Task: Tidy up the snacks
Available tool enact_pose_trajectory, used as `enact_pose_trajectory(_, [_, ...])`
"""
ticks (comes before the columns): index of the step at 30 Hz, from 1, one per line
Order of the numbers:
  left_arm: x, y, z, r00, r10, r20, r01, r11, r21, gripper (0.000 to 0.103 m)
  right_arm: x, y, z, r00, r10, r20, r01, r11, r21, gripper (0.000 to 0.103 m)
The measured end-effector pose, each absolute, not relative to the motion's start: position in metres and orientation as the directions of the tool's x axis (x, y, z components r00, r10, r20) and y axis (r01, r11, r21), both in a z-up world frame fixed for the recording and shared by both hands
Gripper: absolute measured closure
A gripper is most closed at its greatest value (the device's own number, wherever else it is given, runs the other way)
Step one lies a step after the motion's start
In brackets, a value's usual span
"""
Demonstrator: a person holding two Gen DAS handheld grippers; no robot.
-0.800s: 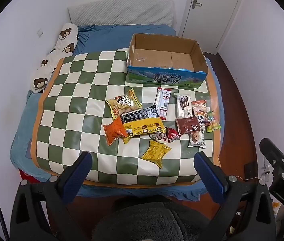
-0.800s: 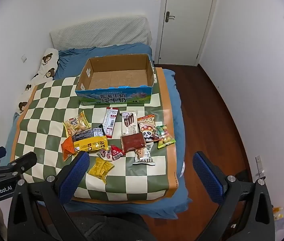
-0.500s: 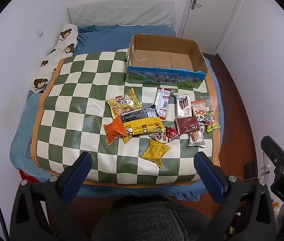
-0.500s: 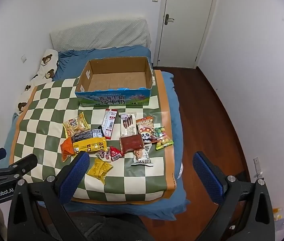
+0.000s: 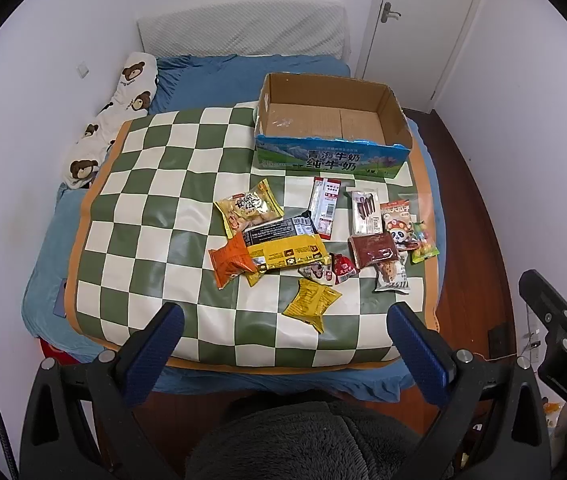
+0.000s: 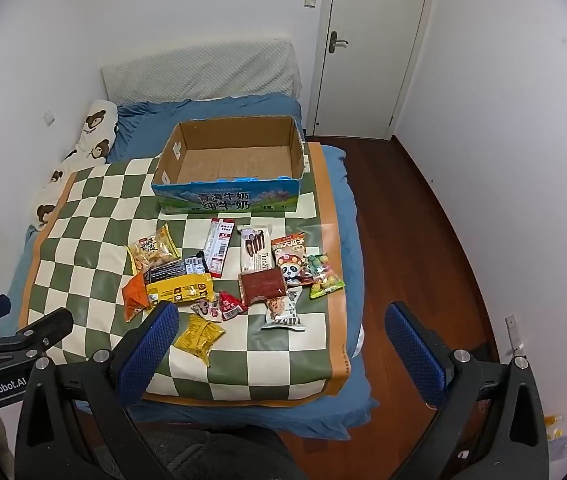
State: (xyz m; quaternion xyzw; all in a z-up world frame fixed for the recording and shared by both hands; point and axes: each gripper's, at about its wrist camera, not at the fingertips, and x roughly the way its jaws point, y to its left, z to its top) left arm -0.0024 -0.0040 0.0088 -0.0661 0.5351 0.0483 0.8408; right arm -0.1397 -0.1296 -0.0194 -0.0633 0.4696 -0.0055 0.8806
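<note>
Several snack packets lie on a green-and-cream checkered mat (image 5: 155, 208) on the bed: a yellow packet (image 5: 312, 303) nearest me, an orange packet (image 5: 229, 260), a long yellow-black pack (image 5: 283, 246), a brown packet (image 5: 373, 249) and a panda packet (image 5: 397, 224). An empty cardboard box (image 5: 331, 124) stands behind them; it also shows in the right wrist view (image 6: 235, 160). My left gripper (image 5: 283, 346) is open and empty, held above the bed's near edge. My right gripper (image 6: 281, 346) is open and empty too, to the right.
The bed has blue sheets (image 5: 243, 76), a bear-print pillow (image 5: 111, 120) on the left and a white headboard cushion (image 5: 243, 28). A white door (image 6: 371, 44) stands behind. Wooden floor (image 6: 403, 232) runs along the bed's right side. A dark fuzzy seat (image 5: 307, 440) is below me.
Both grippers have drifted slightly back and up; the bed and snacks sit a little higher and smaller in view. Nothing was touched or moved.
</note>
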Motion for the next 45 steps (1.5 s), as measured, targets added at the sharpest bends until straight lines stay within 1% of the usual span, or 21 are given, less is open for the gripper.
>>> enact_pose_trajectory(7, [-0.003,-0.004,0.01,0.425,0.014,-0.905,-0.151,0.987,-0.056,0.0,-0.144,-0.132,-0.011,0.556,-0.058,-0.829,-0.058,0.992,-0.109,0.0])
enact_pose_trajectory(34, [-0.002,-0.004,0.025,0.434,0.021,-0.901,-0.145,0.988,-0.047,0.0,-0.143,-0.129,-0.018,0.558,-0.052,-0.828,-0.047,0.994,-0.095,0.0])
enact_pose_trajectory(45, [0.005,-0.002,0.019,0.433,0.012,-0.901,-0.133,0.99,-0.051,0.0,-0.14,-0.128,-0.017,0.555,-0.045,-0.831,-0.047,0.995,-0.085,0.0])
